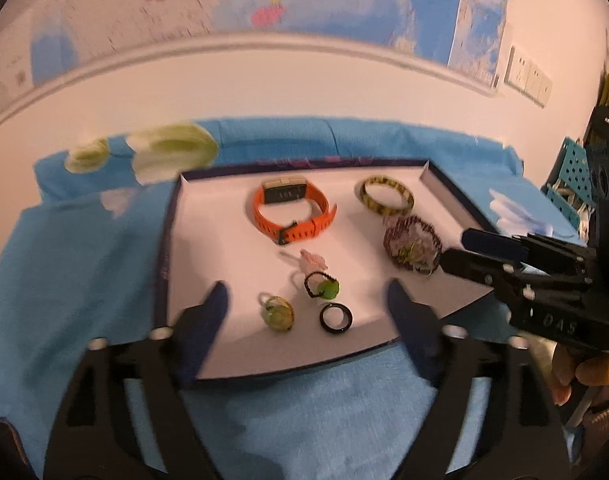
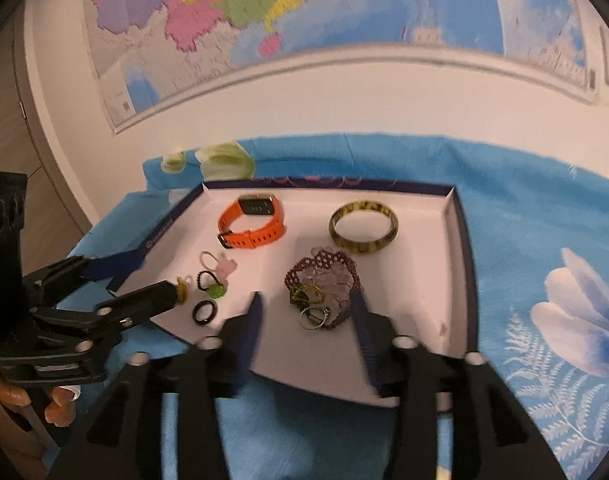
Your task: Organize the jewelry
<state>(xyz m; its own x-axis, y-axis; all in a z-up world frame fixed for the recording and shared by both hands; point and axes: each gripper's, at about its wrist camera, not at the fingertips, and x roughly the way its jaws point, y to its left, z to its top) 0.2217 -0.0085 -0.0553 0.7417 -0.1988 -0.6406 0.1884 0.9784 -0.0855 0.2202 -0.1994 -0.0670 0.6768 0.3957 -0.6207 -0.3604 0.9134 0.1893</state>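
No legible writing on tray (image 1: pixel 192 364); letters on right gripper body blurred. Left gripper (image 1: pixel 306 294) tilted down, jaws wide, empty, straddling green ring (image 1: pixel 278 312) and black ring (image 1: pixel 335 318) at 6 o'clock. Right gripper (image 2: pixel 308 304) tilted down, part-open, empty, over beaded bracelet (image 2: pixel 324 280).

My work surface is covered by a bright blue cloth printed with white and pale green flowers (image 2: pixel 544 248), creased along its far edge by the wall. Directly on it sits a shallow rectangular cardboard tray with a white floor and dark navy walls (image 2: pixel 462 240), turned slightly askew, its near edge closest to me.
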